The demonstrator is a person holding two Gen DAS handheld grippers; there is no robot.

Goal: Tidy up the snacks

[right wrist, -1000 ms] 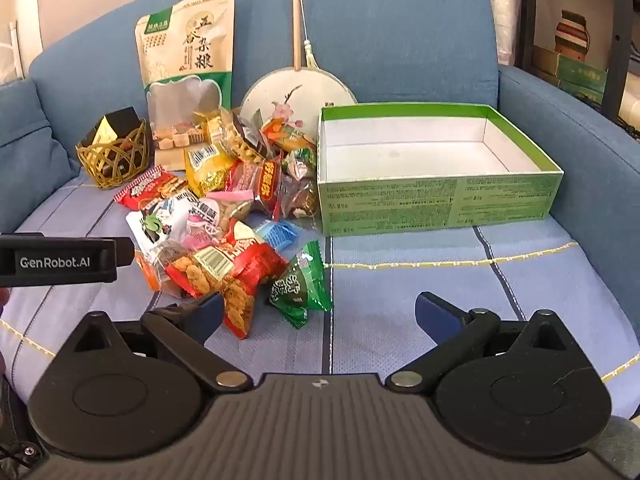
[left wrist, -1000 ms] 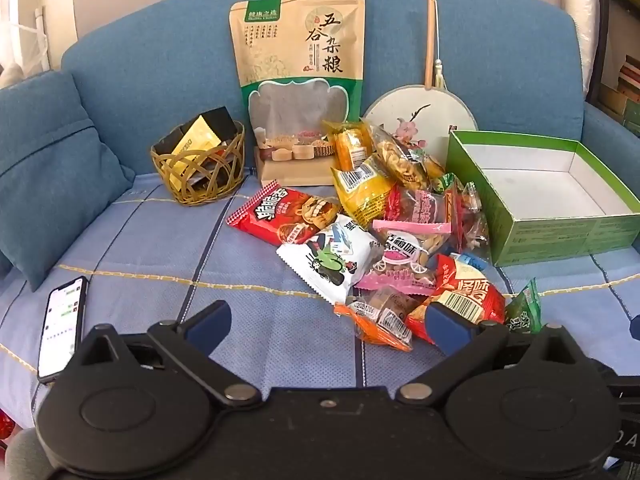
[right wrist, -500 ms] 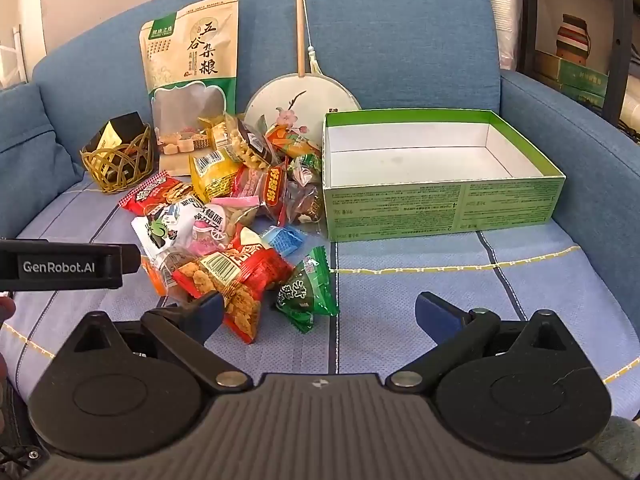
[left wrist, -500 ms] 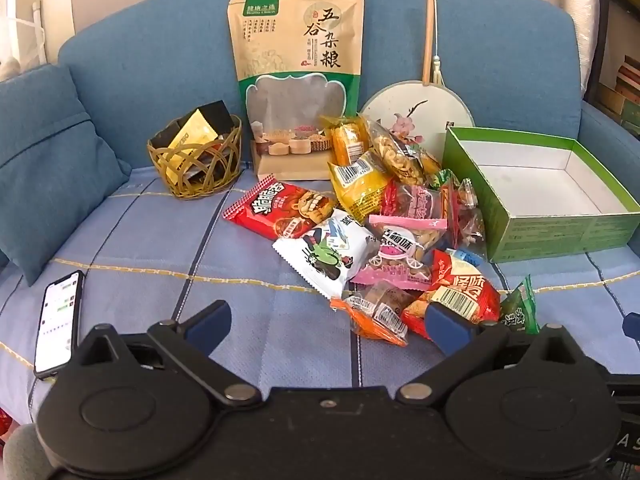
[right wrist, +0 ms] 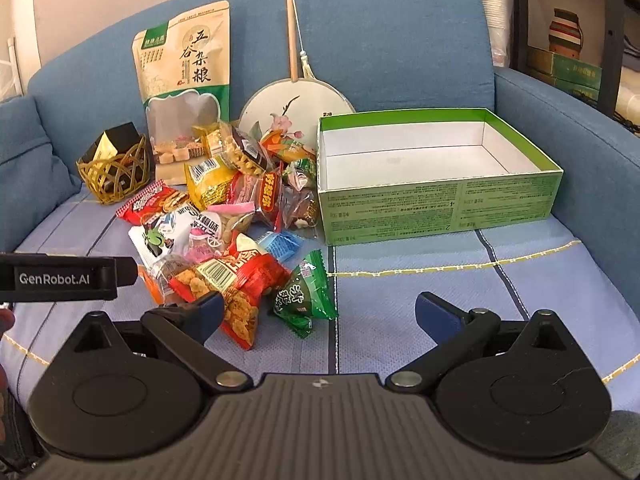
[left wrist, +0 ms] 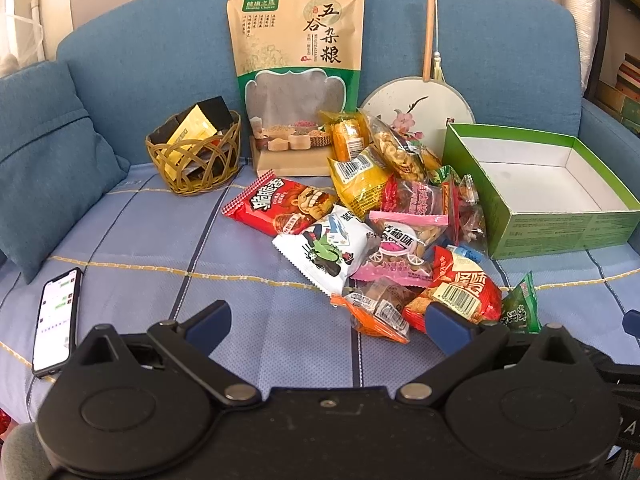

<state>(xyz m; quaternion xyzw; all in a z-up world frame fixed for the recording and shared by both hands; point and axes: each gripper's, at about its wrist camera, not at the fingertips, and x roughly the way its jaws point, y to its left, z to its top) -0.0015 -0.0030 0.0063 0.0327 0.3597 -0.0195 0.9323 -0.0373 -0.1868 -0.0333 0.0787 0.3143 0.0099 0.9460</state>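
Hovering: left tool [left wrist: 326, 322] and right tool [right wrist: 318, 314] hang over the sofa seat [left wrist: 160, 240], both spread wide with nothing between the fingers.
Left tool: its right finger [left wrist: 444, 326] sits just in front of the red packet [left wrist: 468, 288]; the orange-edged packet [left wrist: 376, 312] lies just ahead, between the fingers.
Right tool: its left finger [right wrist: 208, 314] overlaps the red packet [right wrist: 236, 280]; the green packet [right wrist: 306, 296] lies just ahead, between the fingers.
Snack pile [right wrist: 240, 200]: ahead and to the left of the right tool, touching the green box.
Green box [right wrist: 436, 204]: ahead and slightly right of the right tool, open-topped, white inside, holding nothing.
Behind pile: big grain pouch [left wrist: 296, 68] and round fan [left wrist: 416, 112] lean on the sofa back.
Far left: woven basket [left wrist: 196, 164], cushion [left wrist: 44, 152], phone [left wrist: 56, 320].
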